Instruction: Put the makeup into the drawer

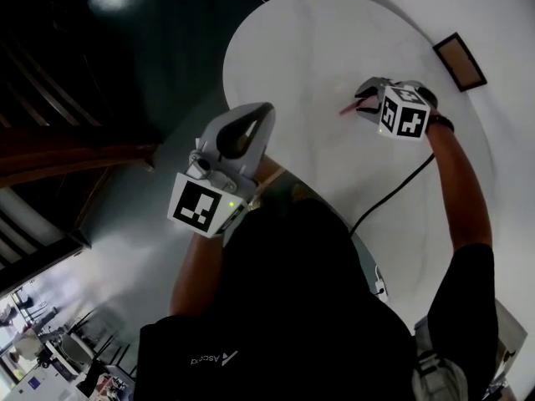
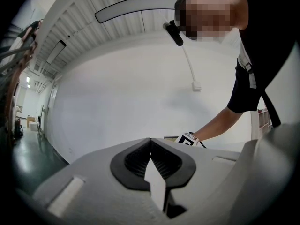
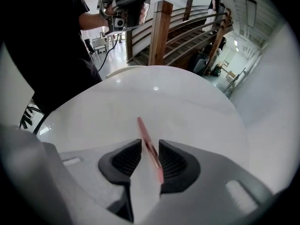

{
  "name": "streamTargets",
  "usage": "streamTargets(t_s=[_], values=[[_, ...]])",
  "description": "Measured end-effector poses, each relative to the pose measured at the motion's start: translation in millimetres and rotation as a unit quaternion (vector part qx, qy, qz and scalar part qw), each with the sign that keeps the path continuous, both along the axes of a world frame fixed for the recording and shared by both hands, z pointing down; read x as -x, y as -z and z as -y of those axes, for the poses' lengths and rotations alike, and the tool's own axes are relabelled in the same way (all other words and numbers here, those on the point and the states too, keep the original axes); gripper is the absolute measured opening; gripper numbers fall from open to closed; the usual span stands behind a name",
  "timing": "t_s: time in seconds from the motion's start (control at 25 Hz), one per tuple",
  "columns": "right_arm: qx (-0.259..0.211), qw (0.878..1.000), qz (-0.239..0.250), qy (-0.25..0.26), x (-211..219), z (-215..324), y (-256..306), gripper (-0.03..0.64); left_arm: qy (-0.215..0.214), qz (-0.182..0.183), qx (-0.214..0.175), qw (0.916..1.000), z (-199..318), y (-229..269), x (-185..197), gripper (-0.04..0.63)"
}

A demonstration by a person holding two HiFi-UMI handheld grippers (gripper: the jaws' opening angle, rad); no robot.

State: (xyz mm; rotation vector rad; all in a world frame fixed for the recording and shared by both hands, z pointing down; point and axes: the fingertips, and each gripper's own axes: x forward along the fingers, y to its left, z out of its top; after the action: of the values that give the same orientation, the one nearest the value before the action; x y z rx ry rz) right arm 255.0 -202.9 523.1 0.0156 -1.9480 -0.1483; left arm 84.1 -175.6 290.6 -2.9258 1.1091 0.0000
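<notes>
Right tool (image 3: 150, 143) agape around pink pencil (image 3: 143, 128), seemingly flat, pointing away; left tool (image 2: 151, 140) closed.

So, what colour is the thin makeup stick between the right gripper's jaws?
The makeup stick is pinkish red, clearest in the right gripper view.

Head view dim, my torso near black; white table (image 1: 334, 48) beyond my right tongs (image 1: 361, 100) washed out. Both gripper views: fisheye bending, dark vignetted corners, close foreground soft.
</notes>
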Motion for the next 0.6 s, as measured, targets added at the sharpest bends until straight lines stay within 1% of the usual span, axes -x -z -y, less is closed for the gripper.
streamTargets(t_s=[0.16, 0.28, 0.4, 0.52, 0.6], values=[[0.023, 1.000, 0.002, 0.006, 0.8, 0.7, -2.1, 0.119, 0.006, 0.004, 0.003, 1.0000, 1.3, -2.8, 2.4, 0.011], [0.050, 0.999, 0.009, 0.001, 0.9, -0.9, -3.5, 0.104, 0.006, -0.006, -0.004, 1.0000, 0.7, 1.6, 2.9, 0.011], [0.072, 0.997, 0.024, -0.017, 0.0, -2.8, -3.3, 0.096, 0.009, 0.007, 0.012, 0.9999, -1.4, -4.1, 4.0, 0.011], [0.077, 0.996, 0.035, -0.031, 0.3, -3.2, -2.4, 0.087, 0.009, 0.011, 0.006, 0.9999, -2.4, -3.2, 5.2, 0.011], [0.075, 0.996, 0.039, -0.037, 0.6, -3.6, -2.4, 0.066, 0.007, 0.013, 0.001, 0.9999, -3.1, -2.3, 4.9, 0.011]])
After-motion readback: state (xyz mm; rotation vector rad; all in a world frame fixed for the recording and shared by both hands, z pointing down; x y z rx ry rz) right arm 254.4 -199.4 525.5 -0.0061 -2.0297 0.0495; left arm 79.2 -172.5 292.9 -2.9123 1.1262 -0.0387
